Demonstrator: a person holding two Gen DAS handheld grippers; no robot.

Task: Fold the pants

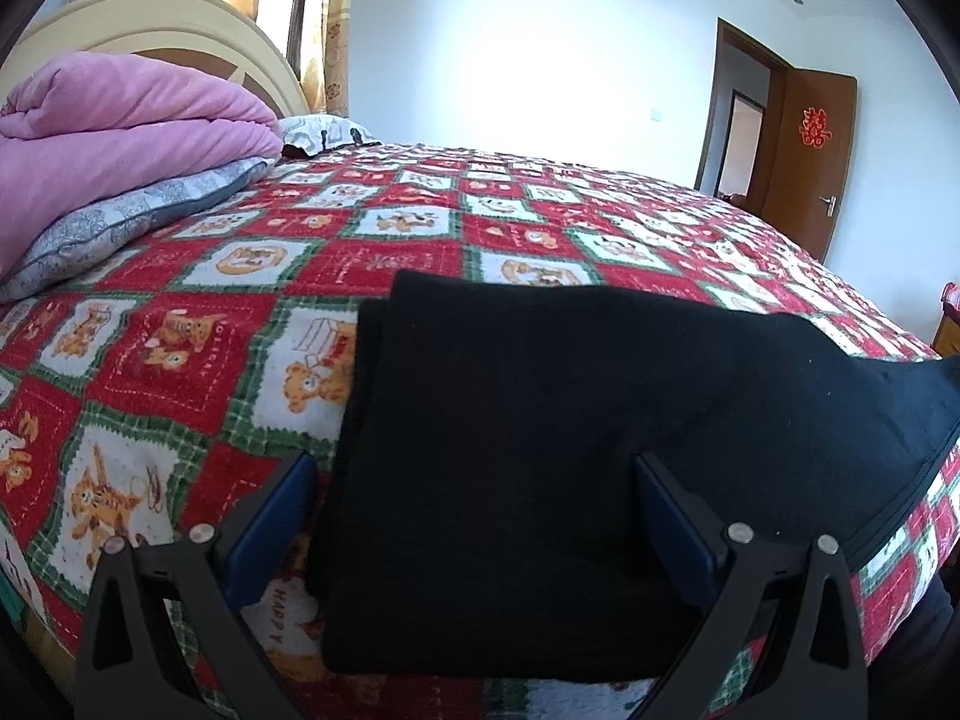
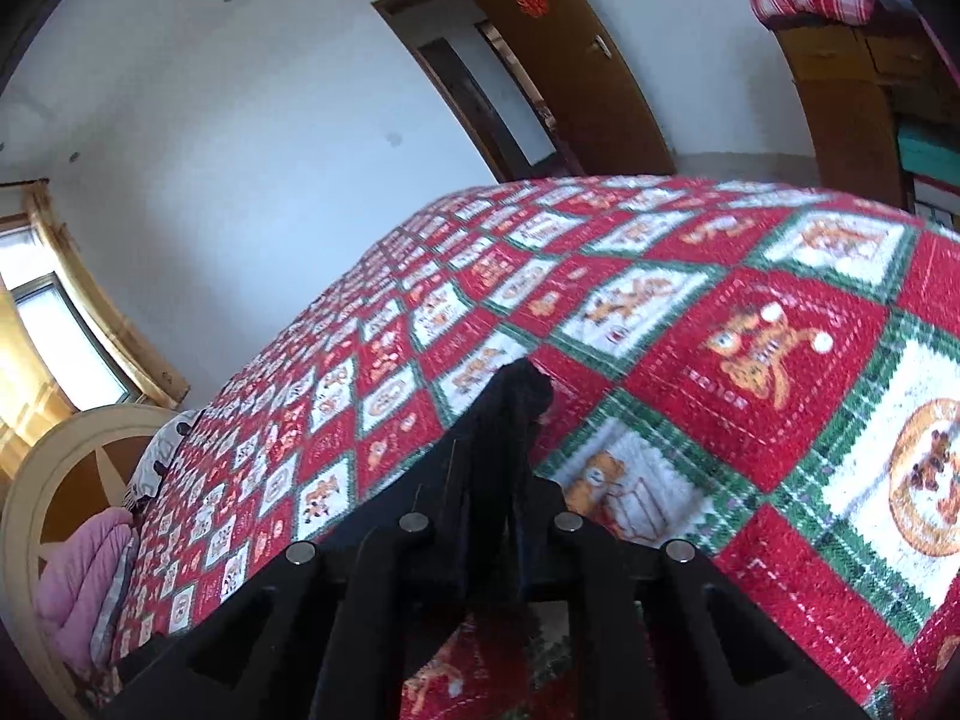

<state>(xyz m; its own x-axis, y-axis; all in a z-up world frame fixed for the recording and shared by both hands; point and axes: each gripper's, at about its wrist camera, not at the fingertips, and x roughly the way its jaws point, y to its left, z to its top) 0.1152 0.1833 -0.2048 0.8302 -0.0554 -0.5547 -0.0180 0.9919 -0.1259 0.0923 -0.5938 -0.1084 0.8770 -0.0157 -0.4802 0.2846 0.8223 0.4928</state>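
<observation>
Pants [image 1: 540, 450], black and already folded over on themselves, lie flat on the bedspread [image 1: 198, 360] near the bed's front edge, right under my left gripper [image 1: 474, 510]. That gripper is spread wide: its two blue-padded fingers [image 1: 273, 531] stand well apart, the left one over the patterned cover just beside the cloth's left edge, the right one above the black fabric itself, and nothing is pinched between them. The folded stack shows two layers at its far left corner, the upper one set slightly in from the lower.

My right gripper [image 2: 510, 414] is clenched on a bunch of the same black fabric [image 2: 522, 384], which sticks up past the fingertips as a small dark tuft. This wrist view is tilted, so the bed runs diagonally away behind the tuft.

Farther off, the red, white and green checked cover with its orange tiger pictures stretches across the whole bed. At the head end a pink quilt [image 1: 120, 132] sits folded on top of a grey patterned pillow [image 1: 132, 222], with a second pillow [image 1: 324, 132] just beyond it against the cream headboard [image 1: 180, 24]. Past the bed stands a white wall [image 1: 528, 48] and an open brown door [image 1: 810, 156] carrying a red paper decoration [image 1: 815, 127].
</observation>
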